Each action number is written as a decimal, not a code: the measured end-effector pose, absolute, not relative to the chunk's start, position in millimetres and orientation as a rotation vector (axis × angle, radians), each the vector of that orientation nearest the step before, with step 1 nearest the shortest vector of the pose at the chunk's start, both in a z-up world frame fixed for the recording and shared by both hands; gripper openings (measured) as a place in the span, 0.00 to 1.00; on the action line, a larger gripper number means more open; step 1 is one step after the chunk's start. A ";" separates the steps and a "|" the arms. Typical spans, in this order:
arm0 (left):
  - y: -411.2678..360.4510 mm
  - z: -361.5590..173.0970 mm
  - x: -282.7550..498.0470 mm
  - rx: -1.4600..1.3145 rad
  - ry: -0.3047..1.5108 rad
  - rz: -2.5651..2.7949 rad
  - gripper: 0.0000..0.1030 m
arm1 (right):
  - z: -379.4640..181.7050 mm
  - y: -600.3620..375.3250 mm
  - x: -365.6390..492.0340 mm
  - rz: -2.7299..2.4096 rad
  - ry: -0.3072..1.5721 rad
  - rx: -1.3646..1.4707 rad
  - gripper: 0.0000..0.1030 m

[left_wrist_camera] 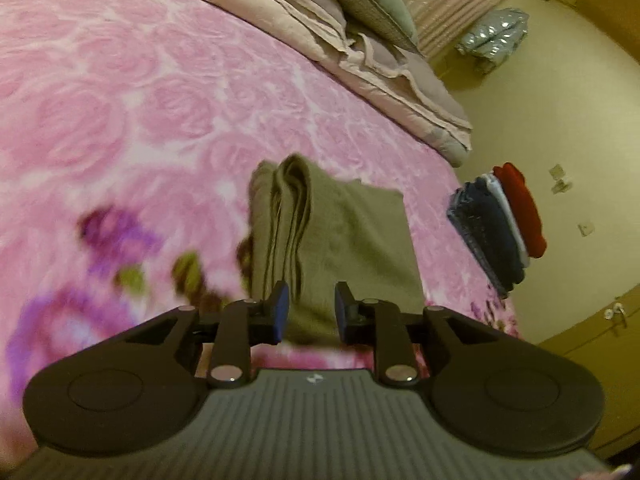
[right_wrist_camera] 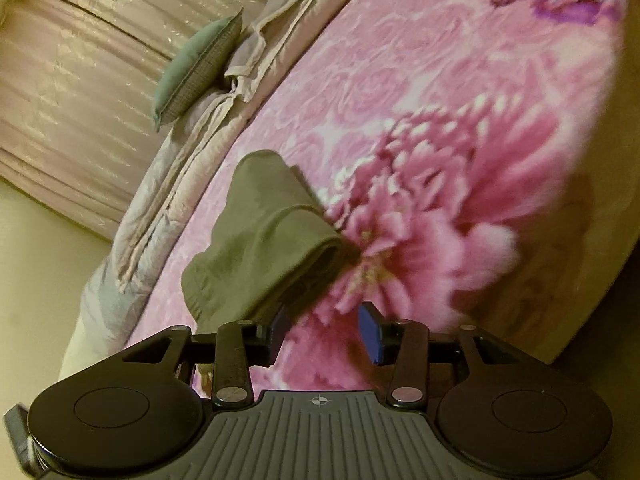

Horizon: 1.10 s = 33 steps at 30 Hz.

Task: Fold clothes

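Note:
An olive-green garment (left_wrist_camera: 324,240) lies folded into a thick bundle on the pink floral bedspread (left_wrist_camera: 160,100). My left gripper (left_wrist_camera: 309,310) hovers open at its near edge, the cloth showing between the blue pads but not pinched. In the right wrist view the same olive garment (right_wrist_camera: 260,236) lies folded, its layered end facing right. My right gripper (right_wrist_camera: 326,330) is open beside it; the left finger (right_wrist_camera: 278,336) is at the garment's near corner, partly covered by cloth. The gap between the fingers holds nothing.
A stack of folded clothes (left_wrist_camera: 496,232), dark blue, white and red, sits at the bed's right edge. A folded beige quilt (left_wrist_camera: 360,52) with a green cushion (left_wrist_camera: 368,0) lies along the far side. Curtains (right_wrist_camera: 72,92) hang beyond. A cabinet door (left_wrist_camera: 600,340) stands beside the bed.

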<state>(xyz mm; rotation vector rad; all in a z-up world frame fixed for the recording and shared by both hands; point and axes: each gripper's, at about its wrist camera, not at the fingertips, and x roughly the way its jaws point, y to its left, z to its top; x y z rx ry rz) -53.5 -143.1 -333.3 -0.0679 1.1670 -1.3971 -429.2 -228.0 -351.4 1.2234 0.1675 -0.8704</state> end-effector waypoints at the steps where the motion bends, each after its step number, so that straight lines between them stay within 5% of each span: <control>1: -155.3 -335.3 -45.6 -0.063 1.179 -1.410 0.18 | -354.5 -231.5 -423.7 -0.873 0.174 1.236 0.42; 15: -268.7 -260.2 8.5 0.300 1.445 -1.280 0.18 | -292.0 -257.6 -388.5 -1.021 0.261 1.635 0.42; 23: -343.6 -240.1 12.5 0.595 1.432 -1.482 0.18 | -273.3 -217.1 -375.6 -1.203 -0.056 1.845 0.42; 33: -399.5 -285.8 22.2 0.852 1.402 -1.833 0.19 | -337.0 -132.3 -298.6 -1.253 -0.676 1.947 0.42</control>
